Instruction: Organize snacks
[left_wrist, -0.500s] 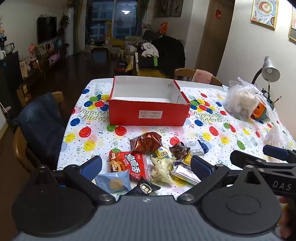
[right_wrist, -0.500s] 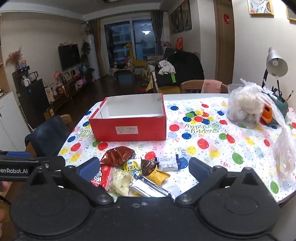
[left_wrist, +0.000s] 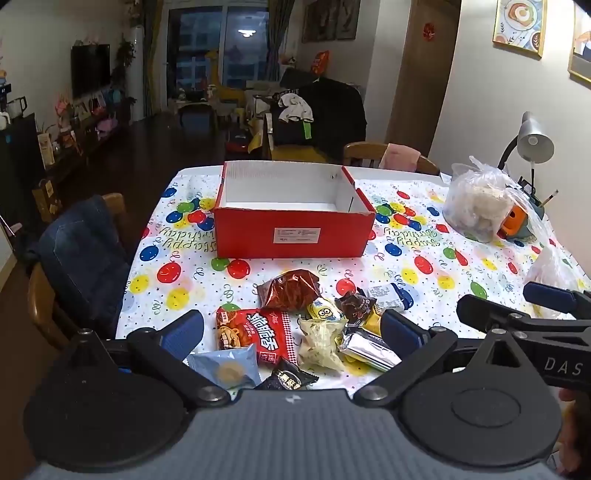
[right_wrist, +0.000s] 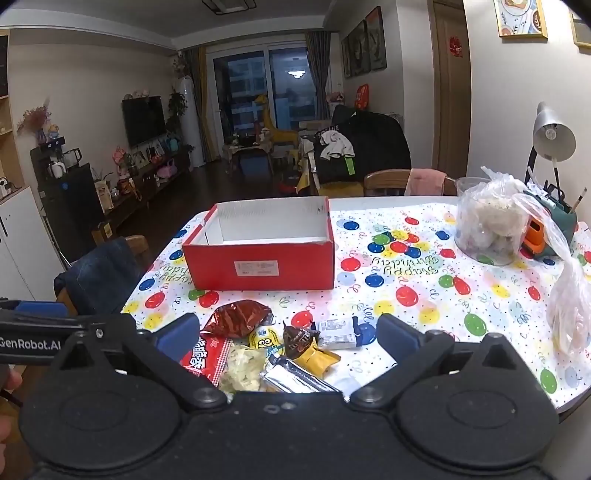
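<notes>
While snacks (left_wrist: 295, 332) lie before the red box (left_wrist: 295, 232), both claws (left_wrist: 291, 328) (right_wrist: 288, 332) gape apart.

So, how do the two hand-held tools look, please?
Both are black, with two round discs at the base and angled black arms ending in blue pads. The left tool has a grey ribbed body; its side reads "GenRobot.AI". The right tool has a black body marked "DAS".

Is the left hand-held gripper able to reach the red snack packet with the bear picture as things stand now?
Probably yes. The left hand-held gripper is open, and the red snack packet lies flat between its fingers, with nothing on top except a light blue packet overlapping its near corner.
</notes>
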